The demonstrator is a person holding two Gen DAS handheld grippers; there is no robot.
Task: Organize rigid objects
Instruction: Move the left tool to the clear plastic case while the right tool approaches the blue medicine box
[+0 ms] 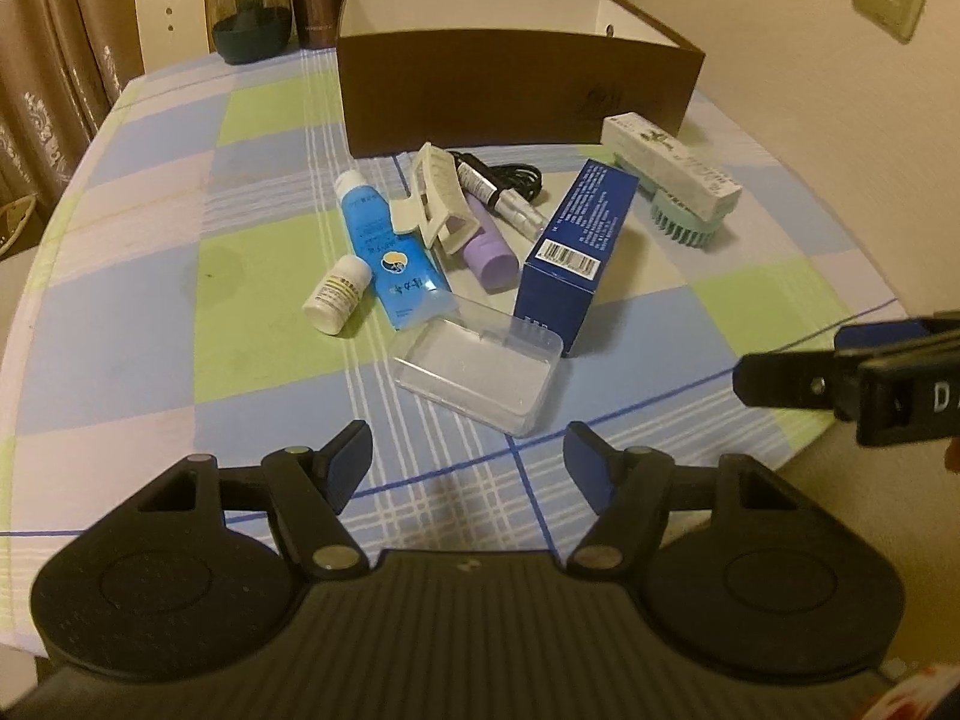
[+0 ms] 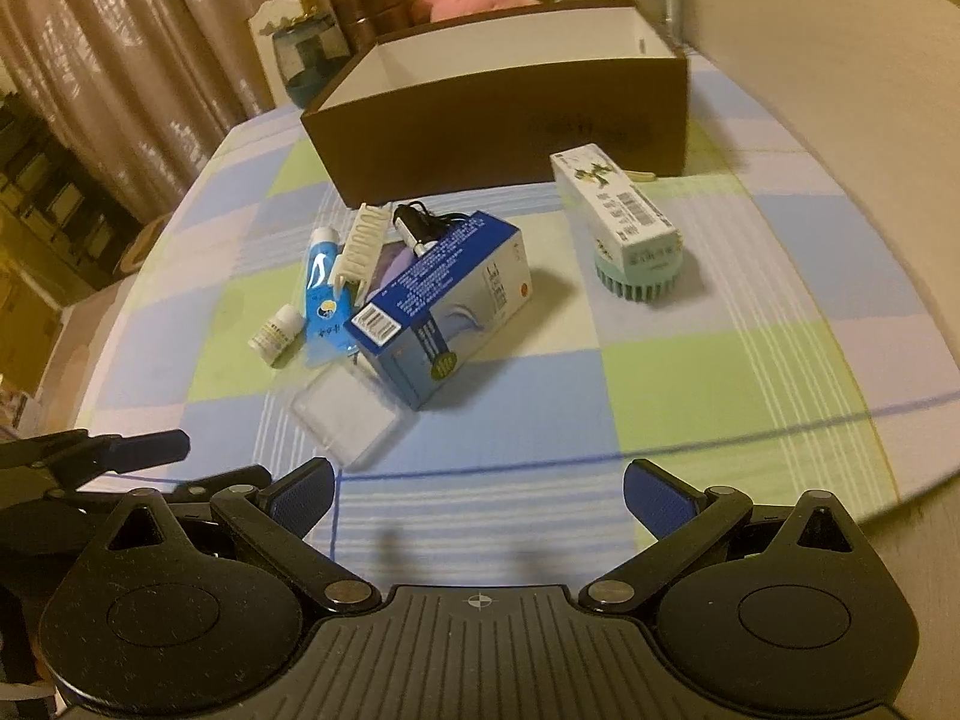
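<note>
Purple tube (image 1: pixel 489 252) half hidden beneath cream hair claw (image 1: pixel 435 198), near brown box (image 1: pixel 516 90). Left gripper (image 1: pixel 468 468) and right gripper (image 2: pixel 478 495) both spread, empty.

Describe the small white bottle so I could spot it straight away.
Find the brown box on the checked tablecloth; a pile of toiletries lies in front. At its left edge, beside the blue tube, lies the small white bottle, the only white, round-capped thing there.

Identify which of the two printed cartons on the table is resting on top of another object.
The white and green carton, near the brown box: it lies across the green brush. The blue carton sits on the tablecloth instead.
</note>
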